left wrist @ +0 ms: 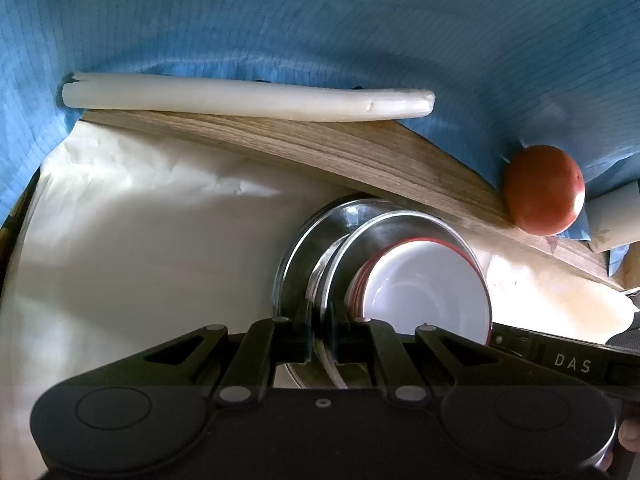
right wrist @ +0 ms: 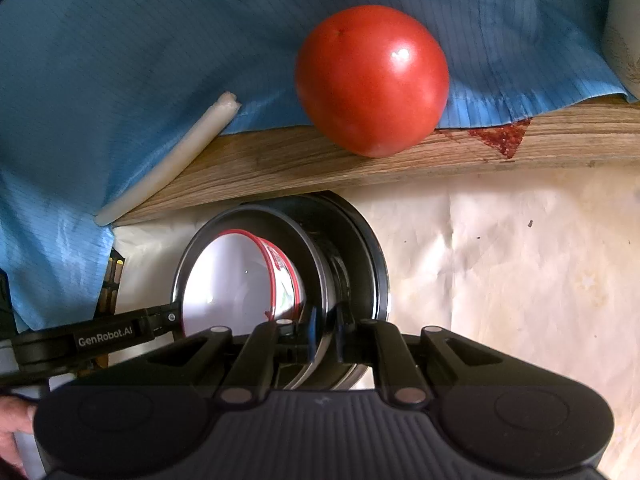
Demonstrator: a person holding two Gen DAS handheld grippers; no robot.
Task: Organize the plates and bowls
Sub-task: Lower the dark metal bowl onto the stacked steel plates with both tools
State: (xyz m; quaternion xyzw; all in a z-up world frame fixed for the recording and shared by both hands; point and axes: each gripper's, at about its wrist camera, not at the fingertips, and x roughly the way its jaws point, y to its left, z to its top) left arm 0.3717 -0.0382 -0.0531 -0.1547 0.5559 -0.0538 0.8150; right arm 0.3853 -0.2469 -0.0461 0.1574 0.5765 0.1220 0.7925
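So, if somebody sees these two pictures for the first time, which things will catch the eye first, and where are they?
First the red tomato, sitting on the wooden board at the edge of the blue cloth. Next the nested dishes low in the middle: a white bowl with a red rim inside a steel bowl, gripped on its rim by the left gripper and the right gripper. A long white stick lies along the board's far edge.

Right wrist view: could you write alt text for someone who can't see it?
The right gripper pinches the rim of a steel bowl that holds a white bowl with a red rim, over pale paper. Behind, a red tomato rests on a wooden board beside blue cloth and a white stalk.
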